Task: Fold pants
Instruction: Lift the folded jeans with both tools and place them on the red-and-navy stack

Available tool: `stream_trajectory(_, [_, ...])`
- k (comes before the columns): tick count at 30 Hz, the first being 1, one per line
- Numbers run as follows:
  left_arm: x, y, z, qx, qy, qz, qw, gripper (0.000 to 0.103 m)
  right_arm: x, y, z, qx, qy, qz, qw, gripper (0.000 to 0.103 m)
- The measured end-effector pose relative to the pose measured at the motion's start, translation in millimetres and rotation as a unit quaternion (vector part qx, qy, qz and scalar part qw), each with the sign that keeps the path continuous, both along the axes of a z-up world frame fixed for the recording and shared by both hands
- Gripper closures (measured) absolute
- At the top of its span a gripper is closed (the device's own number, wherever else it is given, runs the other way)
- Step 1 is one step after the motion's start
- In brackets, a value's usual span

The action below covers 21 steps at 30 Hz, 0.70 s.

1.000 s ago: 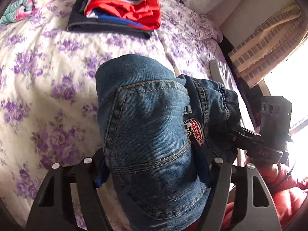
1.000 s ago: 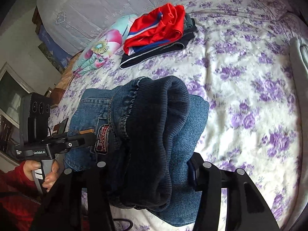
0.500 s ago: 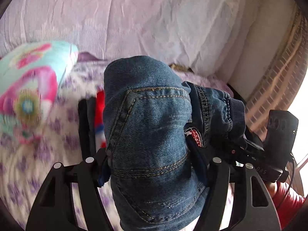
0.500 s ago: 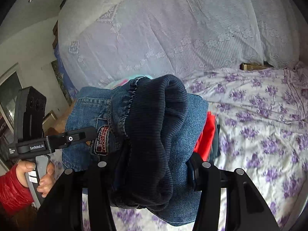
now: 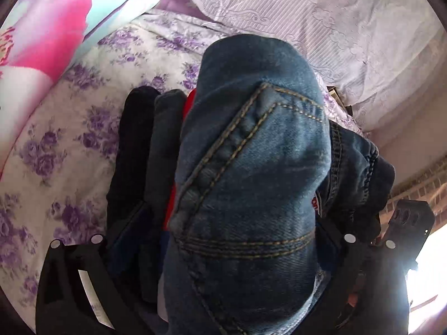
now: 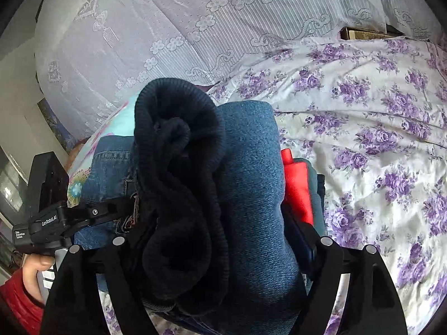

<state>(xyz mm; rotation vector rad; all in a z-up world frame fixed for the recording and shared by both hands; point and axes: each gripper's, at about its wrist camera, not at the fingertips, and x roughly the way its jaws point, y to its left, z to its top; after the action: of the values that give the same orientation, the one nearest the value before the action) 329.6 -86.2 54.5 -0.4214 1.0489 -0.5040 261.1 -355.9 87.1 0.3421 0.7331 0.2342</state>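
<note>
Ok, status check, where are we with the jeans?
Left gripper, right gripper: open, jaws just been opening, jeans between them, unpinched. Jeans folded, on or just above the clothes stack. Nothing blocking.

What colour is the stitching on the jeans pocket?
Yellow-tan thread on the blue jeans, which shows best in the left wrist view.

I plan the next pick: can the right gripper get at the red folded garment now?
Probably not directly. The right gripper has just been opening its jaws, yet the folded blue denim jeans sit between them and seem to lie over the red folded garment, leaving only its edge visible.
</note>
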Motion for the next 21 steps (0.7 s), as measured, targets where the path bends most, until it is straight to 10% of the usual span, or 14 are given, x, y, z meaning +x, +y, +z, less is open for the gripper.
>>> stream_trajectory(8, [-25,6,16,-0.008,-0.017,0.01,0.9998,0.004,-12,4,20,-0.021,-0.004,0.002,1.0,0.018])
stream_trajectory(13, [-98,16,53,0.095,-0.106,0.016,0.9896,0.005,-97,10,50,-0.113,-0.091,-0.044,0.988,0.004])
stream_trajectory(21, [-262,31,-12,0.254,-0.086,0.005,0.9635,0.005,-245,10,-16,-0.155,0.036,-0.057,0.986,0.004])
